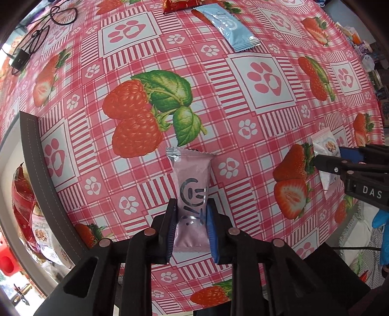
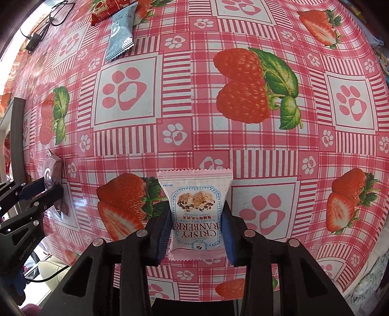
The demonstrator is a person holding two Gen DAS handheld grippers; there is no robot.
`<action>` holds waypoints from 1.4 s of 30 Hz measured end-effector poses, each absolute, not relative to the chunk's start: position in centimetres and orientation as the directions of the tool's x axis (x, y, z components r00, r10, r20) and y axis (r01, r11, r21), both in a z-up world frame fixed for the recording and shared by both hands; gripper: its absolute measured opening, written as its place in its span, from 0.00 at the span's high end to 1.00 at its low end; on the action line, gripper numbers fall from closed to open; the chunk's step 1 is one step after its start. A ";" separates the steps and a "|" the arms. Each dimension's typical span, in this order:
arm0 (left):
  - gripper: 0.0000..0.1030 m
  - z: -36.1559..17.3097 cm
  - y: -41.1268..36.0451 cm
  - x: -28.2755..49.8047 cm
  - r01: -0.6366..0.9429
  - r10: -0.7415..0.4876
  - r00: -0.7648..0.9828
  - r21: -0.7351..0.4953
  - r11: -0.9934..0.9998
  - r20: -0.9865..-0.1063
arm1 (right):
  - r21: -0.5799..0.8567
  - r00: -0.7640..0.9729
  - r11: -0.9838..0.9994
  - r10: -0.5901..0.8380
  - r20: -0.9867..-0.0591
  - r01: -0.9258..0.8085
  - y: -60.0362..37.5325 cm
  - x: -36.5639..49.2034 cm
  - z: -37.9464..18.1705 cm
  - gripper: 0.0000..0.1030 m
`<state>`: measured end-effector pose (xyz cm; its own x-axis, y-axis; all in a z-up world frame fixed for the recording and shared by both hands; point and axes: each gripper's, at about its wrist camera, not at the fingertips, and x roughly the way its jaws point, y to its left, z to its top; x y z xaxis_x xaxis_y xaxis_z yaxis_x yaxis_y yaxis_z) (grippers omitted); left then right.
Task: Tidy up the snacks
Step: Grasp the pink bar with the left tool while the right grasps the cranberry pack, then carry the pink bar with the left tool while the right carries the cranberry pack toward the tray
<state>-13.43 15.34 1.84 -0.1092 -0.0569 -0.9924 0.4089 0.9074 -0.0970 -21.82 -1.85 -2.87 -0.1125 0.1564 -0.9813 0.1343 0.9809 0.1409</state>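
Pink packet (image 1: 192,194), grey looping logo: clamped in my left tongs (image 1: 190,218) above the tablecloth (image 1: 243,102). White packet (image 2: 198,214), printed "CRISPY", "NOUGAT MILK CRISP": clamped in my right tongs (image 2: 197,233). Blue packet (image 1: 228,24) and red packet (image 1: 175,4): far end. Box (image 1: 31,150) holding snacks: only my left view shows inside.

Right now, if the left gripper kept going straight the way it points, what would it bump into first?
The left gripper is shut on a pale pink foil snack packet. Straight ahead there is only the red-and-pink checked strawberry tablecloth, so probably that first. The light blue snack packet lies farther off to the right; depth is unclear.
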 end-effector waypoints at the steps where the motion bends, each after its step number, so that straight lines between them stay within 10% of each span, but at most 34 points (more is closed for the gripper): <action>1: 0.75 2.2 15.6 -13.0 0.398 -0.072 -0.103 -0.107 0.911 -0.992 | 0.155 -0.108 0.979 0.170 -0.979 0.135 -1.7 -21.6 -2.7 0.62; 42: 0.76 10.6 39.3 -11.9 -0.036 -0.107 0.191 -0.115 0.993 -0.976 | 0.307 -0.032 0.923 0.308 -0.951 -0.234 20.9 -8.7 6.2 0.62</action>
